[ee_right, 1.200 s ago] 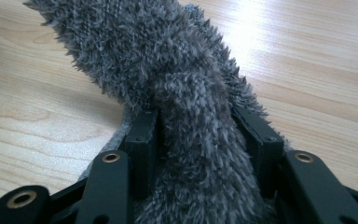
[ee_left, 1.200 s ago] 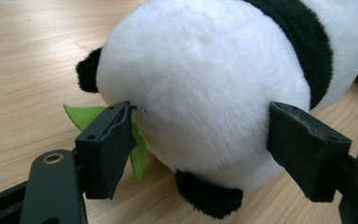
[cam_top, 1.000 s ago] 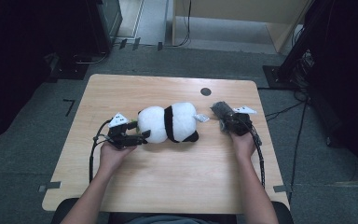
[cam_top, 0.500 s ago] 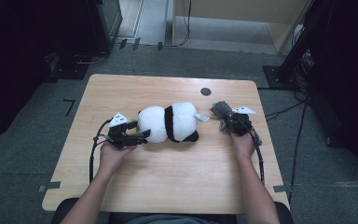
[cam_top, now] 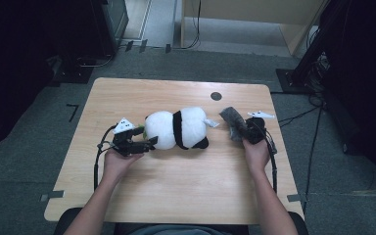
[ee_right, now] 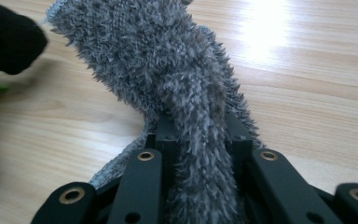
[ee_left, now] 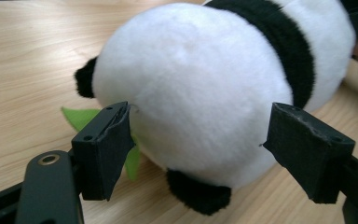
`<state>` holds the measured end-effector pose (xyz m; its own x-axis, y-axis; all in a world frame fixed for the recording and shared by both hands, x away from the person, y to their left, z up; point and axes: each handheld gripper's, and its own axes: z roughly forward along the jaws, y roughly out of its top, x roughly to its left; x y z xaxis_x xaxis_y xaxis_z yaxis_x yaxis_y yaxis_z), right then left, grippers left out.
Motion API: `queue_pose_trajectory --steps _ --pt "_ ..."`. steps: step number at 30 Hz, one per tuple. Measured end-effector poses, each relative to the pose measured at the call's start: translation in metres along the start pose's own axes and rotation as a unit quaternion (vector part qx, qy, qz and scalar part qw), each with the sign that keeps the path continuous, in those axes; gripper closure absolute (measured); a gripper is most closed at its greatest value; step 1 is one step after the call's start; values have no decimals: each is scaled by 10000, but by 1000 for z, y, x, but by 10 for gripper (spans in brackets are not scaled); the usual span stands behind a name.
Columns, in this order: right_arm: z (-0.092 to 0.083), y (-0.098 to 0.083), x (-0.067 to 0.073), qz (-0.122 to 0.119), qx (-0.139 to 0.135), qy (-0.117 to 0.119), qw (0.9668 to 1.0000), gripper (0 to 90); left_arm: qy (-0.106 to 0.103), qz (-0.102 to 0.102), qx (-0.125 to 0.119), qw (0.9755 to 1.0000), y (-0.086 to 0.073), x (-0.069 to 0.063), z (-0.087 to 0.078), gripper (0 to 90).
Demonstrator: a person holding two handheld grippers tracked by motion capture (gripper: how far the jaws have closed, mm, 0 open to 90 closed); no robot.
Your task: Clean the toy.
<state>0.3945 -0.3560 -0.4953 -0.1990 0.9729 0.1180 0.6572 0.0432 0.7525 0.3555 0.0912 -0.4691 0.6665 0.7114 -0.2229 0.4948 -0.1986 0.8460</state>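
The panda toy (cam_top: 178, 129) is lying on its side in the middle of the table (cam_top: 176, 196). At its white rump the left gripper (cam_top: 138, 139) is standing with released jaws on either side, pads just off the plush. Past its other end, the right gripper (cam_top: 245, 132) has just been closing and is clenching a grey fuzzy cloth (cam_top: 232, 120).

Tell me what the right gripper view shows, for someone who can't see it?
The right gripper is shut on a fuzzy grey knitted cloth, which stands up from its black jaws. Behind lies a light wooden table.
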Motion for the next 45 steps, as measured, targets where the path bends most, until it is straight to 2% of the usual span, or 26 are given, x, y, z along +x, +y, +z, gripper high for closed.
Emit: queue_pose_trajectory --steps 3,5,10,14,15,18,21,24,25,27,30,35,38,39,45 --pt "-6 4 6 -63 -13 49 10000 744 -37 28 -54 10000 0 -1 1 197" --pt "-9 7 10 -89 -28 123 9999 742 -21 79 59 9999 3 -2 3 187" --pt "-14 14 21 -245 113 240 9993 741 -21 162 52 9999 6 -3 5 163" --pt "-20 23 27 -254 82 377 9989 743 31 97 160 9998 9 1 7 149" --pt "-22 26 29 -277 51 416 9987 743 -40 55 152 9999 10 2 5 148" --pt "-28 36 36 -373 -25 514 9980 742 -67 0 133 9999 10 3 4 131" --pt "-32 47 46 -467 -74 645 9968 742 -5 -18 182 9998 9 2 7 130" --pt "-35 55 55 -554 -98 732 9957 742 55 -123 213 9997 10 1 9 130" --pt "-35 58 58 -600 -116 753 9953 742 24 -136 207 9997 11 1 9 131" --pt "-37 64 65 -664 -157 815 9943 742 68 -1 239 9997 14 -1 9 128" --pt "-39 72 73 -741 -199 885 9931 742 -20 -3 195 9998 16 1 8 124" --pt "-41 87 85 -821 -201 1012 9913 743 -98 89 184 9997 20 4 11 127" --pt "-41 95 94 -926 -172 1106 9894 742 -103 42 164 9998 23 2 11 134" --pt "-40 97 97 -977 -182 1168 9882 742 -114 44 155 9998 23 2 11 134" --pt "-25 100 112 -1057 53 1317 9856 743 -43 121 100 9999 19 4 15 132"
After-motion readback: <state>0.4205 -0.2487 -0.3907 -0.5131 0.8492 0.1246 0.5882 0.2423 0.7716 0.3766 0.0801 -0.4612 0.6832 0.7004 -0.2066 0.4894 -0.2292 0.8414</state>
